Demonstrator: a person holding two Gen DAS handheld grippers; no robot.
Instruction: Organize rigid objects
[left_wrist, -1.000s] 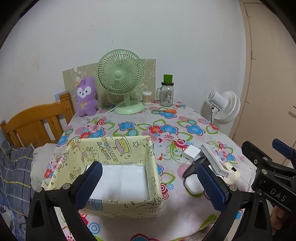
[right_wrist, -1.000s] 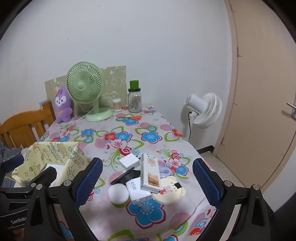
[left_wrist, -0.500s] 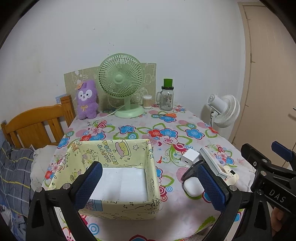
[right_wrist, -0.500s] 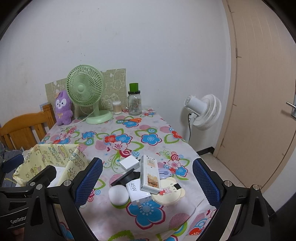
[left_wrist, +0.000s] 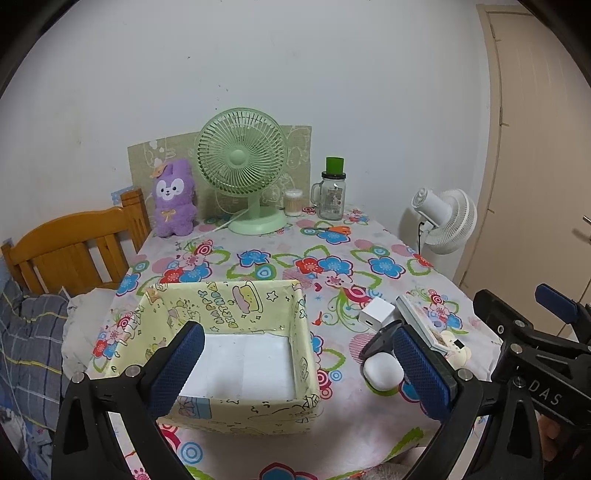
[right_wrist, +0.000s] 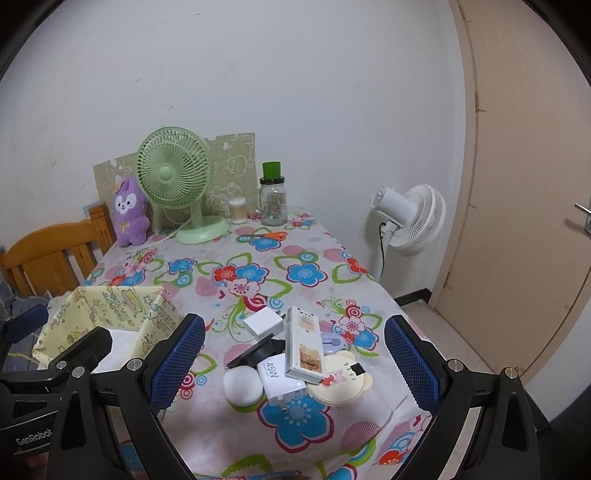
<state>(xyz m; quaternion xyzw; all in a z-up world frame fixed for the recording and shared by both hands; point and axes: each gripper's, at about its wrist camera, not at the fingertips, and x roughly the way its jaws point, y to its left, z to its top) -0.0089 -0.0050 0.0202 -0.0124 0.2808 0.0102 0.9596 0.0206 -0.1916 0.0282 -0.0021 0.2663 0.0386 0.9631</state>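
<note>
Near the desk's (right_wrist: 369, 295) front right corner, the cluttered pile lay directly ahead of the right claw (right_wrist: 293, 363), jaws wide and empty. Its white remote (right_wrist: 303, 343) ran lengthwise front-to-back. The left claw (left_wrist: 295, 369), likewise wide, faced the empty yellow box (left_wrist: 236, 306).

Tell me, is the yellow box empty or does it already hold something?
Empty: the yellow box shows only its bare white floor; the chargers still lie outside on the tablecloth.

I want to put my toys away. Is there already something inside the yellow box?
No, the yellow box shows only its bare white bottom, and the small things still lie on the tablecloth beside it.
</note>
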